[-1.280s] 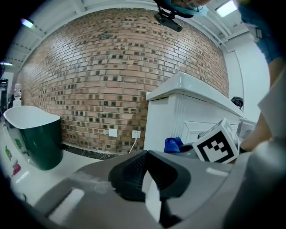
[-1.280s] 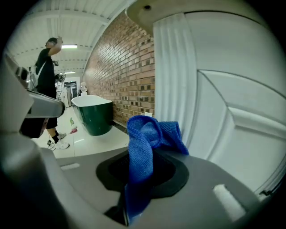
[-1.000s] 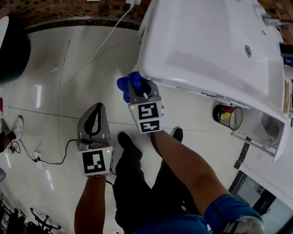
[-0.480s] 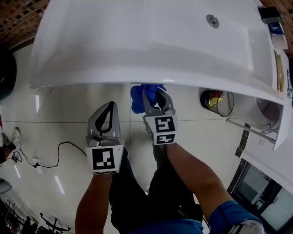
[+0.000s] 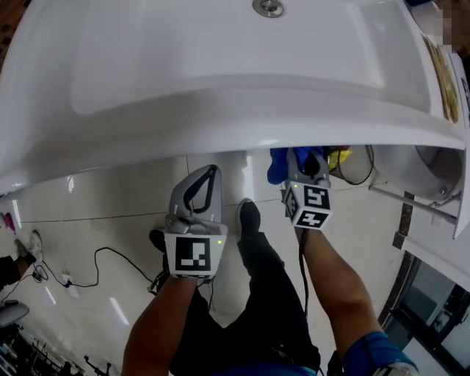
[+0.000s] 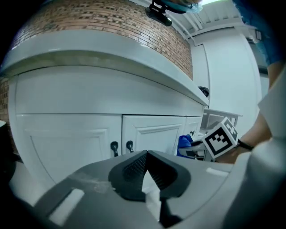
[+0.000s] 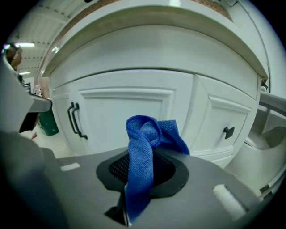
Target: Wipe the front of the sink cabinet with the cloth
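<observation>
Right gripper: jaws clamped on a blue cloth, which runs up through them and bunches in a folded knot past the tips.
Left gripper: jaws drawn together with nothing between them; in the head view it sits to the left of the right gripper and nearer the person.
Cloth: it is held up in front of a panelled door of the sink cabinet, under the overhanging basin edge; whether it touches the door cannot be told.
Sink cabinet: white, with framed doors.
Handles: 2 black bar handles stand side by side left of the cloth, and 1 black square knob sits on the door to the right.
Sink: a broad white basin fills the top of the head view, its metal drain at the upper edge, its front lip hiding most of the cabinet below.
Floor: glossy pale tiles, a black cable trailing at lower left.
Person: bare forearms hold both grippers; 1 dark shoe shows between them.
Bin: partly hidden under the basin lip, just right of the right gripper.
</observation>
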Available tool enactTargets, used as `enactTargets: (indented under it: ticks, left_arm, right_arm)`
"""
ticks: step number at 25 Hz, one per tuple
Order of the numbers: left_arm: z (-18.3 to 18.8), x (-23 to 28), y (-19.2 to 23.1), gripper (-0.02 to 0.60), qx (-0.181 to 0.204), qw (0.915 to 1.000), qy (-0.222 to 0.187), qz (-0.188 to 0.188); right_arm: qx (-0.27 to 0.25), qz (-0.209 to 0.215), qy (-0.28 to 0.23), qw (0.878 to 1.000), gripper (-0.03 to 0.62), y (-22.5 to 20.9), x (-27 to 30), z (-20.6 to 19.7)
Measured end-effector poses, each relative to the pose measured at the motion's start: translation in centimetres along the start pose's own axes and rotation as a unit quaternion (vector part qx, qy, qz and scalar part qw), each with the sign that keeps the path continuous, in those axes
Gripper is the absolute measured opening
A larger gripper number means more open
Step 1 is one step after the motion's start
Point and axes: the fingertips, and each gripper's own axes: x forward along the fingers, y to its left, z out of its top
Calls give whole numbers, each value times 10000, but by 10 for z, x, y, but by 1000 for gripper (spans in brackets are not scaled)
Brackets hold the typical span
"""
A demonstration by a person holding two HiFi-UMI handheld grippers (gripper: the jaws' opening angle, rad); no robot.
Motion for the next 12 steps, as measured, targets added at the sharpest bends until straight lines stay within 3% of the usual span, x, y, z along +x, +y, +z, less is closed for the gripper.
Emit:
enactTargets:
  ticks: [7, 12]
  left_arm:
    - [-46, 35, -2, 3, 442, 9986, -150, -238]
    - [-79, 30, 38, 3, 463, 9988, -160, 92]
  right_arm:
    - [103, -796, -274, 9964, 87, -73, 30, -37]
    - [255, -1034, -591, 9926, 87, -76, 45, -43]
